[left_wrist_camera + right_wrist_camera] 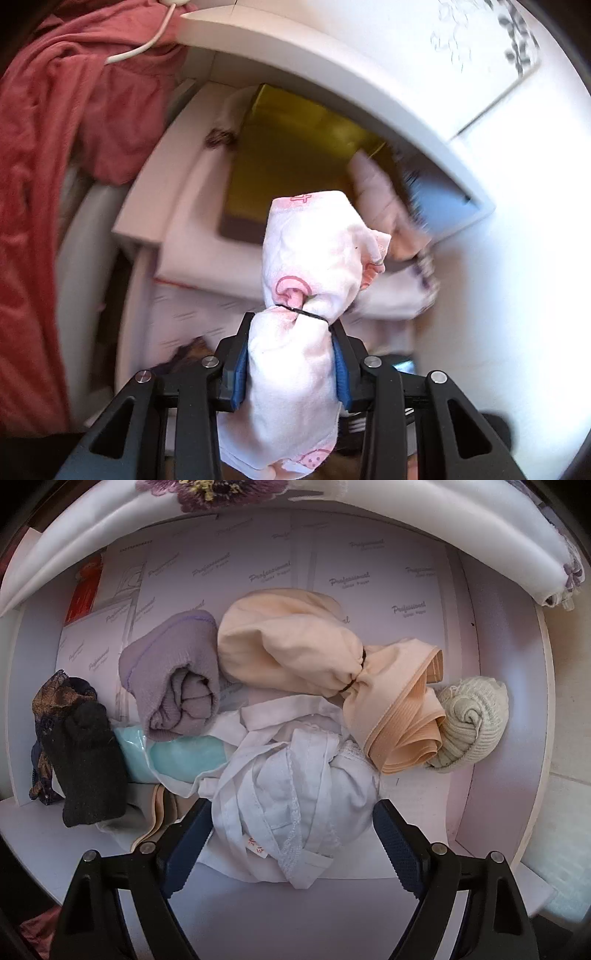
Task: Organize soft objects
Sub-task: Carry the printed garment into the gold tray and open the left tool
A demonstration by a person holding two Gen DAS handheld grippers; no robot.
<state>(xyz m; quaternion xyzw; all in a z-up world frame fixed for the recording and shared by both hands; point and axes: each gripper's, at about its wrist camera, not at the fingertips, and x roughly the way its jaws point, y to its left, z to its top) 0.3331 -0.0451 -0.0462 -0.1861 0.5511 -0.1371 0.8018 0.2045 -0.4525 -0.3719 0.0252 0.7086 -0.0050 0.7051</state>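
Held bundle: the left hand-held gripper (pixel 291 363) is clamped on a white and pink garment bundle (pixel 303 280), cinched by a black hair tie (pixel 301 312), held in the air in front of the white drawer unit (pixel 332 74).
Handling: light, soft and squashy; the tie is the firmest waist, so a grip just below it looks secure.
Right side: the right hand-held gripper (pixel 291 843) hangs with jaws apart, straddling a loose white bra (pixel 295 797) near the front edge of the drawer (pixel 517 738), pads not pressing.
White bra: floppy, with trailing straps that may snag; likely best pinched across the bunched cups.
Neighbours: peach bundle (pixel 295 642), lilac roll (pixel 173 679), cream knit roll (pixel 469 723), black sock (pixel 85 760).
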